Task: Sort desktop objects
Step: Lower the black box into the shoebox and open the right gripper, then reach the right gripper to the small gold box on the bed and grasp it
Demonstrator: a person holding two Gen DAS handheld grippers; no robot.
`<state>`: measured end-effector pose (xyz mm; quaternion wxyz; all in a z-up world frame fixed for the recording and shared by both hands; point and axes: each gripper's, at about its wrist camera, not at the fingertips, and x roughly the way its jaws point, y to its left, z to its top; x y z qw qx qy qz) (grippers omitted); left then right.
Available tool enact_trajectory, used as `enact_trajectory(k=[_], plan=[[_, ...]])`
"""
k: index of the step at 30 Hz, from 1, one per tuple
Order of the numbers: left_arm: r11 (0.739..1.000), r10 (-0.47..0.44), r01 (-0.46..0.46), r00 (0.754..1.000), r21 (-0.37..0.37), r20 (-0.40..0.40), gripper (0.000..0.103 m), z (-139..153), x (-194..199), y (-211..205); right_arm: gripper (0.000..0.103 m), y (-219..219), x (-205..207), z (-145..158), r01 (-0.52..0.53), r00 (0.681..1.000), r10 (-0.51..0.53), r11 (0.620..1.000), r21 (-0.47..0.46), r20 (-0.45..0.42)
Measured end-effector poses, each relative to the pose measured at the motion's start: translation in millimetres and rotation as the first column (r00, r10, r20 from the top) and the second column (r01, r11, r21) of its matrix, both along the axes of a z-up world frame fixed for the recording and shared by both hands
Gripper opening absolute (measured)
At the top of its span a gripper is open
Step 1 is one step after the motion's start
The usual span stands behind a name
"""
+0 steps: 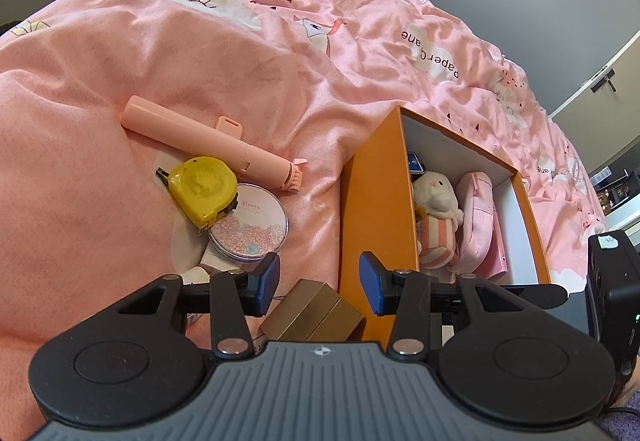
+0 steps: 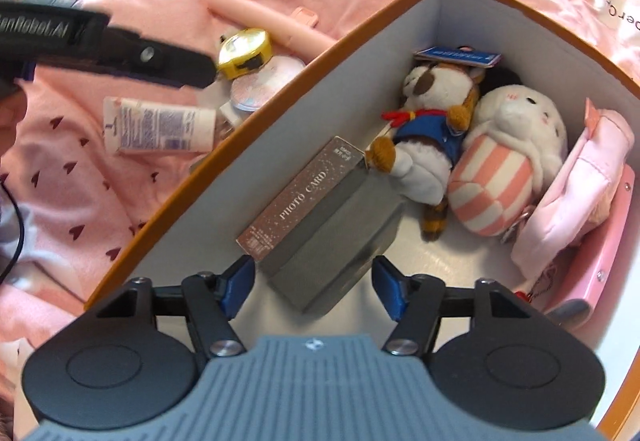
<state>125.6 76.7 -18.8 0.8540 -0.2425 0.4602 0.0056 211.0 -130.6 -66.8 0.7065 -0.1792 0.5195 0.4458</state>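
Inside the orange cardboard box with white walls (image 2: 332, 89), the right gripper (image 2: 312, 287) hangs with its blue pads spread either side of the grey, glittery "PHOTO CARD" box (image 2: 320, 217), not touching it; the box lies on the floor beside the brown-and-white plush (image 2: 432, 113) and the striped white bunny plush (image 2: 516, 145), probably just let go. The left gripper (image 1: 318, 283) waits spread and empty over the pink quilt (image 1: 200, 53), near a gold rectangular box (image 1: 312, 311). Unsorted outside: yellow tape measure (image 1: 202, 187), round floral tin (image 1: 250, 229), pink tube-shaped gadget (image 1: 196, 139), white lotion tube (image 2: 160, 127).
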Motion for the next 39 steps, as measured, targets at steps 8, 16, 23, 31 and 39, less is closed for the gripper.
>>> enact_trajectory(k=[8, 16, 23, 31, 39], plan=[[1.000, 0.002, -0.002, 1.000, -0.013, -0.004, 0.051, -3, 0, 2, 0.062, 0, -3, 2, -0.020, 0.999, 0.020, 1.000, 0.016, 0.040], [1.000, 0.004, -0.004, 1.000, -0.013, -0.002, 0.051, -3, -2, 3, 0.061, -13, -13, 3, -0.031, 0.999, 0.031, 1.000, -0.006, 0.023], [1.000, -0.005, 0.005, 1.000, -0.007, 0.003, 0.051, 0, -5, 3, 0.032, -14, -12, -1, -0.015, 0.999, 0.015, 1.000, -0.001, 0.049], [1.000, -0.001, 0.001, 1.000, 0.003, 0.003, 0.051, 4, -9, 5, 0.032, -8, -10, 0, -0.019, 0.995, 0.021, 1.000, -0.017, 0.093], [0.999, -0.003, 0.003, 1.000, 0.036, -0.005, 0.051, 15, -19, 23, 0.034, -26, -19, 24, 0.105, 0.987, -0.111, 0.993, 0.055, 0.114]])
